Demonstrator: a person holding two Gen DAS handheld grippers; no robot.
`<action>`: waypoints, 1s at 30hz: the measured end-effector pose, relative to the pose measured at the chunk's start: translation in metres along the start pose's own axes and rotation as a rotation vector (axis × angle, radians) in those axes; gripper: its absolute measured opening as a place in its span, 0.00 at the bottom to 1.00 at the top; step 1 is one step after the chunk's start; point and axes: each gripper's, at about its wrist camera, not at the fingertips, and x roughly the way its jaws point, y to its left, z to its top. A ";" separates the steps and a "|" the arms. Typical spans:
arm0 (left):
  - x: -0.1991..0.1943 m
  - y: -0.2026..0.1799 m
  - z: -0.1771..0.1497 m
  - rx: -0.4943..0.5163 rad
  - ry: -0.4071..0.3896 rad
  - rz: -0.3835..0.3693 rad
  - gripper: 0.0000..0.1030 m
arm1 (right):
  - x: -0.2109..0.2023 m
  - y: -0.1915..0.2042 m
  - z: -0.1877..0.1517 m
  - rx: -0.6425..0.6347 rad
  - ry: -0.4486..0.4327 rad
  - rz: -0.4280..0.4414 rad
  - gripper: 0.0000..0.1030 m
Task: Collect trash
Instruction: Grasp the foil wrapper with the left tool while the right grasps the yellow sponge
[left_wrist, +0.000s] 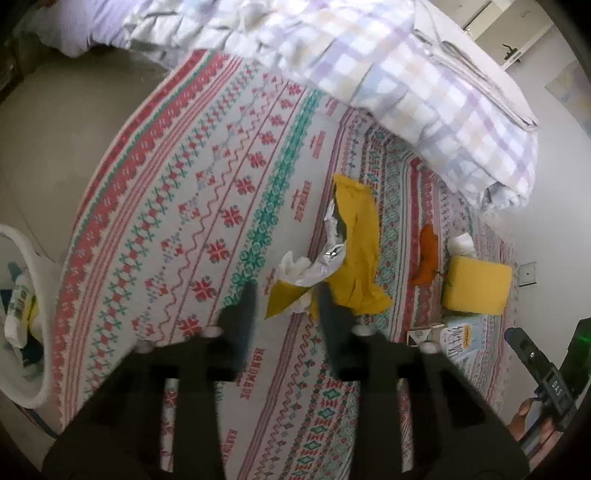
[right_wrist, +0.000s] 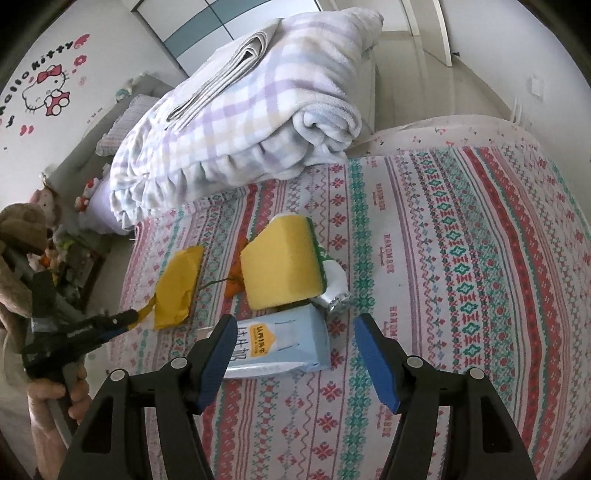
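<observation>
A torn yellow foil-lined snack bag (left_wrist: 356, 243) with white tissue (left_wrist: 295, 266) at its mouth lies on the patterned bed sheet (left_wrist: 177, 206). My left gripper (left_wrist: 284, 295) is around the bag's near end, jaws a little apart; from the right wrist view (right_wrist: 138, 315) its tips look closed on the bag's corner (right_wrist: 177, 291). My right gripper (right_wrist: 295, 332) is open above a pale blue carton (right_wrist: 280, 343). A yellow sponge (right_wrist: 282, 269), a silver wrapper (right_wrist: 334, 291) and an orange peel (left_wrist: 426, 258) lie behind it.
A white bin (left_wrist: 26, 306) holding trash stands on the floor at the bed's left edge. A folded checked blanket (right_wrist: 240, 122) lies at the head of the bed. Plush toys (right_wrist: 26, 221) sit on the far side.
</observation>
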 end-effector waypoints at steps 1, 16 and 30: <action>0.001 0.000 0.000 -0.005 -0.001 0.004 0.12 | 0.001 0.000 0.001 -0.004 -0.002 -0.005 0.66; -0.059 -0.011 -0.011 -0.037 -0.114 -0.183 0.04 | 0.015 -0.004 0.015 -0.051 0.001 -0.012 0.66; -0.108 -0.012 -0.028 0.002 -0.205 -0.268 0.04 | 0.035 0.006 0.031 -0.085 -0.021 0.021 0.55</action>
